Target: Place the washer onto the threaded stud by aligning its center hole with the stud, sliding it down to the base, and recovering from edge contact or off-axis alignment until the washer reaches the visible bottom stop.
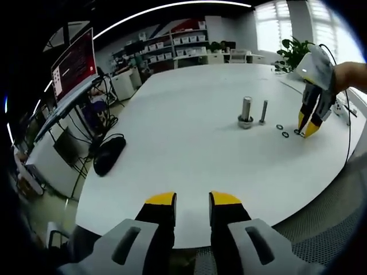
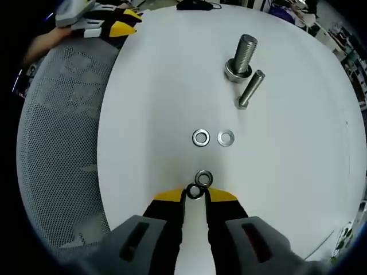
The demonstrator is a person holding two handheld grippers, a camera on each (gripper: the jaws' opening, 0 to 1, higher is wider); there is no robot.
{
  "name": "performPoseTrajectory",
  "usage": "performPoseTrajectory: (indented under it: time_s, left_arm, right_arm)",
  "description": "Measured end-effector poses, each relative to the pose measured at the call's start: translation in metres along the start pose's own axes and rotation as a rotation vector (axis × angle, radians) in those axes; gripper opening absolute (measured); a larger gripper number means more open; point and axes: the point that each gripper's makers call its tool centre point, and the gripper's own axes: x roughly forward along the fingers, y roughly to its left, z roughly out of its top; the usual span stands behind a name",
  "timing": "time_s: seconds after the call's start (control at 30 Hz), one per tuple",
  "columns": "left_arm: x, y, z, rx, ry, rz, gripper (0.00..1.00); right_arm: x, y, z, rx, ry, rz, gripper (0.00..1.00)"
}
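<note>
— Steel washer (image 2: 194,192) sits between the right claw (image 2: 195,195) tips, pinched, another washer (image 2: 203,178) touching just ahead on the white tabletop (image 2: 149,103).
— And the stud (image 2: 241,56)?
— Well ahead, upright. Left claw (image 1: 192,199) spread, holding nothing.

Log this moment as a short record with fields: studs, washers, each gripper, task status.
studs: large threaded stud and thin stud, both upright on the white table, neither carrying a washer
loose washers: two side by side, flat on the table
right gripper: jaws down at the table, closing on a washer; another washer just beyond the tips
left gripper: open, holding nothing, near the table edge
task status: no washer on a stud yet
</note>
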Motion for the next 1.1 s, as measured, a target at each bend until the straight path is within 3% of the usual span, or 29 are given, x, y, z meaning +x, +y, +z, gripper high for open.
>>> performPoseTrajectory:
  time_s: [0.1, 0.2, 0.4, 0.73, 1.1]
  left_arm:
    - [0.0003, 0.0003, -0.0009, 0.003, 0.006, 0.001, 0.2]
    - [0.0003, 0.0009, -0.0015, 0.003, 0.009, 0.001, 0.2]
    - [0.0003, 0.0003, -0.002, -0.008, 0.011, -0.001, 0.2]
    - [-0.0002, 0.0002, -0.0002, -0.028, -0.003, -0.008, 0.19]
    - [0.0002, 0.0014, -0.001, -0.025, 0.0, -0.003, 0.19]
  right_arm:
    - [-0.0003, 0.0005, -0.0006, -0.006, -0.003, -0.007, 0.16]
    - [-0.001, -0.0002, -0.0008, 0.03, -0.052, -0.004, 0.16]
    - [-0.002, 0.0019, -0.001, 0.02, -0.102, 0.029, 0.19]
    - [-0.0002, 0.0023, 0.0, -0.088, -0.061, -0.021, 0.15]
    - [-0.0022, 0.0037, -0.001, -0.1, -0.068, -0.023, 0.13]
